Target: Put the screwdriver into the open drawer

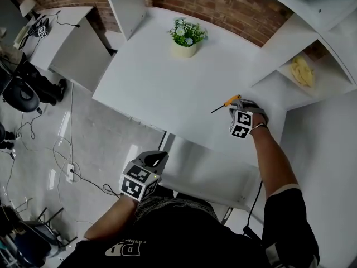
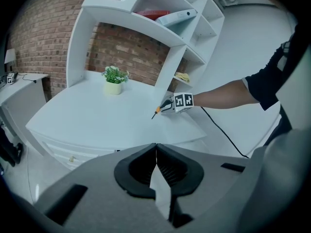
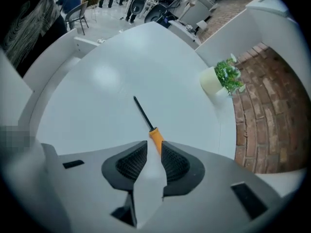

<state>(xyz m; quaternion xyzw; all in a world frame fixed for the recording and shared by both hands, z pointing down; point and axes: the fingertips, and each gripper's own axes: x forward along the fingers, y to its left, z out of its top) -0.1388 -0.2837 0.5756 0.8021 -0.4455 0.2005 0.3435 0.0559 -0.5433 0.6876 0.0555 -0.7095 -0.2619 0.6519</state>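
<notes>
The screwdriver [image 1: 228,101], with an orange handle and a thin black shaft, lies on the white desk [image 1: 162,77] near its right front corner. My right gripper [image 1: 244,104] points steeply down at it. In the right gripper view the orange handle [image 3: 155,136] sits between the open jaws, close to the right one. My left gripper [image 1: 158,158] hangs lower, in front of the desk by the open white drawer [image 1: 223,177]; its jaws meet at the tips [image 2: 156,148] with nothing between them. From the left gripper view the screwdriver [image 2: 155,112] shows far off.
A potted plant [image 1: 187,37] stands at the back of the desk. White shelves rise on the right, one with a yellow object [image 1: 302,70]. On the left are a second desk [image 1: 61,32], chairs and cables on the floor [image 1: 67,172]. A brick wall [image 1: 223,7] is behind.
</notes>
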